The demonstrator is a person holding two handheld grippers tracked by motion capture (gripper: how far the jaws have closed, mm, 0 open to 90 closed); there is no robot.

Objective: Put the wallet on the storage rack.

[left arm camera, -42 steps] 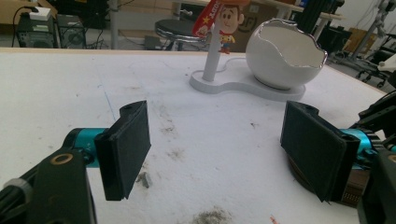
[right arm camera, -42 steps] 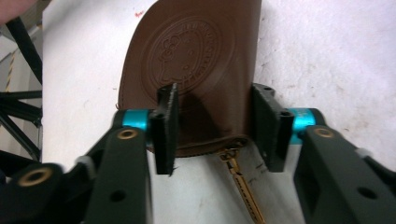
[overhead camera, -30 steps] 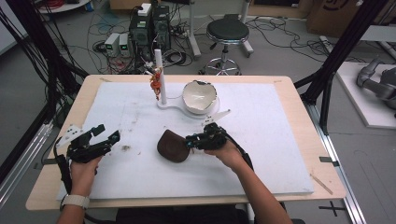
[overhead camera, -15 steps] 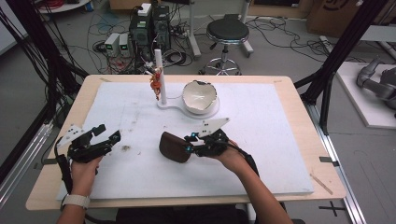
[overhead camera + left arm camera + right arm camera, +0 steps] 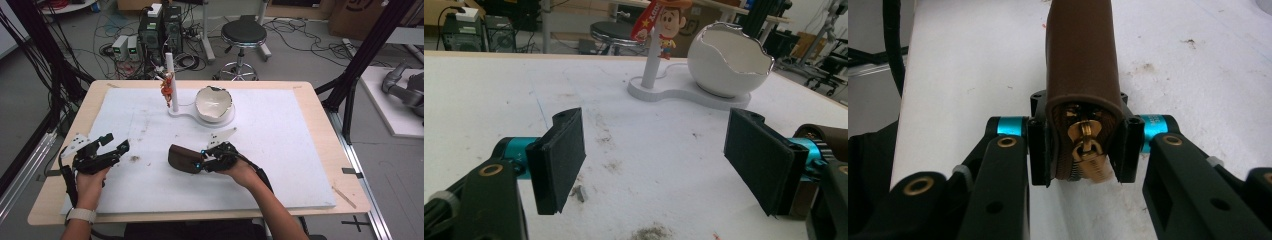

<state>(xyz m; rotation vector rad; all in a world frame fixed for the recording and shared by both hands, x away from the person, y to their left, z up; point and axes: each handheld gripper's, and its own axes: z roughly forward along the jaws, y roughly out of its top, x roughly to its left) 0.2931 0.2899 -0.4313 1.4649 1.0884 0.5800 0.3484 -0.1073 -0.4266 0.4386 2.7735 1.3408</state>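
Jaws of your right gripper have just been opening slightly, yet they hug the brown leather zip pouch at its zipper end, low over the white-covered table. Your left gripper waits wide and empty, so the pouch isn't secure.

We are seeing even, diffuse overhead light falling on the white mat, leaving only soft, short shadows around it. The high view is looking slightly soft and grainy, and its straight edges are bowing a little away from the mat. In the left gripper view the mat is washing out towards glare, while the eggshell bowl beyond it is staying fairly sharp.
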